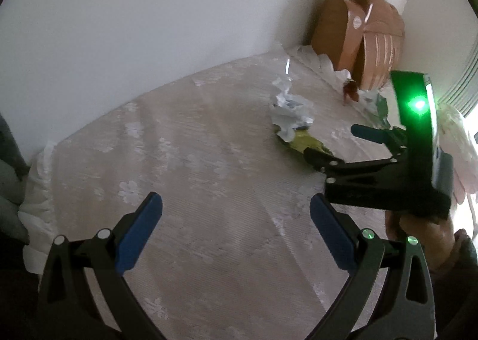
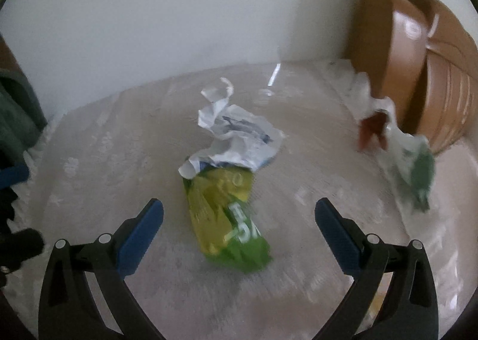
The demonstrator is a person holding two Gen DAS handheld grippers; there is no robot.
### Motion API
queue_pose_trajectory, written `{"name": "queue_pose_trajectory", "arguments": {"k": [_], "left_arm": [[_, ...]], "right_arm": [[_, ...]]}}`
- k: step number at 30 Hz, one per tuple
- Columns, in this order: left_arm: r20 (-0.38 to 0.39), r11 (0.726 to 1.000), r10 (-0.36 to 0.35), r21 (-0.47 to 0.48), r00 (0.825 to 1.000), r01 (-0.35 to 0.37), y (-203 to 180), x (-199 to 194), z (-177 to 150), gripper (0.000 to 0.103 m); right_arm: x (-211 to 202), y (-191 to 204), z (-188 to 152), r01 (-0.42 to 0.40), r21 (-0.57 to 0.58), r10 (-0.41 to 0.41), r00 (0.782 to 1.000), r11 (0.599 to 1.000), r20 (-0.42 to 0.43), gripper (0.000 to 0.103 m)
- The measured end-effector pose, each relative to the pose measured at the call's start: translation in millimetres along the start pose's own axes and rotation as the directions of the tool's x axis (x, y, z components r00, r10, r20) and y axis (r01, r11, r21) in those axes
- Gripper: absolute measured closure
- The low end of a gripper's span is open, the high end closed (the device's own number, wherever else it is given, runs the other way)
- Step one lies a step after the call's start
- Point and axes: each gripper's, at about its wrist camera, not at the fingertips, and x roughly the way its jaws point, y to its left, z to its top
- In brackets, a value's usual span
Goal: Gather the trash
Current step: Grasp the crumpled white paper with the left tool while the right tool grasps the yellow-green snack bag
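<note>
A crumpled yellow-green snack wrapper point(image 2: 230, 220) lies on the lace tablecloth point(image 2: 119, 161), with my right gripper point(image 2: 239, 208) open just short of it, one finger on each side. A crumpled white paper point(image 2: 236, 137) touches the wrapper's far end. Farther right lie a white-and-green wrapper point(image 2: 415, 167) and a small reddish-brown scrap point(image 2: 370, 131). In the left wrist view, my left gripper point(image 1: 236, 202) hangs open over bare cloth. Ahead of it sit the white paper point(image 1: 288, 110) and the yellow-green wrapper point(image 1: 301, 141), with the right gripper point(image 1: 331, 143) open at the wrapper.
A brown paper bag point(image 2: 418, 71) stands in the back right corner against the white wall; the left wrist view shows the bag point(image 1: 358, 41) too. The frilled table edge point(image 1: 33, 190) runs along the left. A hand point(image 1: 424, 232) holds the right gripper's handle.
</note>
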Motion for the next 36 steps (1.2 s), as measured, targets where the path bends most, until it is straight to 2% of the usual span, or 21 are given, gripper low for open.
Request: {"name": "queue_pose_trajectory", "arguments": {"k": [5, 9, 13, 19, 25, 31, 36], "left_arm": [[0.003, 1.000, 0.011, -0.018, 1.000, -0.011, 5, 3, 5, 0.008], [0.002, 0.999, 0.017, -0.038, 1.000, -0.017, 6, 3, 4, 0.008], [-0.007, 0.998, 0.010, -0.059, 1.000, -0.011, 7, 3, 2, 0.008], [0.011, 0.999, 0.016, -0.038, 1.000, -0.016, 1, 3, 8, 0.008], [0.015, 1.000, -0.022, -0.001, 1.000, 0.022, -22, 20, 20, 0.008], [-0.025, 0.998, -0.065, -0.015, 0.998, 0.065, -59, 69, 42, 0.008], [-0.051, 1.000, -0.009, 0.013, 0.999, 0.010, -93, 118, 73, 0.008]], "right_arm": [[18, 4, 5, 0.004, -0.017, -0.005, 0.999, 1.000, -0.042, 0.024], [18, 3, 6, -0.020, -0.007, 0.019, 0.999, 1.000, -0.049, 0.046], [16, 4, 5, -0.020, -0.017, 0.019, 0.999, 1.000, -0.045, 0.057], [-14, -12, -5, -0.034, 0.040, 0.034, 0.999, 0.999, 0.009, 0.059], [-63, -34, -31, -0.031, 0.129, 0.021, 0.997, 0.991, 0.076, 0.060], [-101, -58, -67, -0.021, 0.273, -0.005, 0.996, 0.962, 0.091, 0.060], [-121, -73, -95, -0.009, 0.379, -0.024, 0.996, 0.925, 0.084, 0.060]]}}
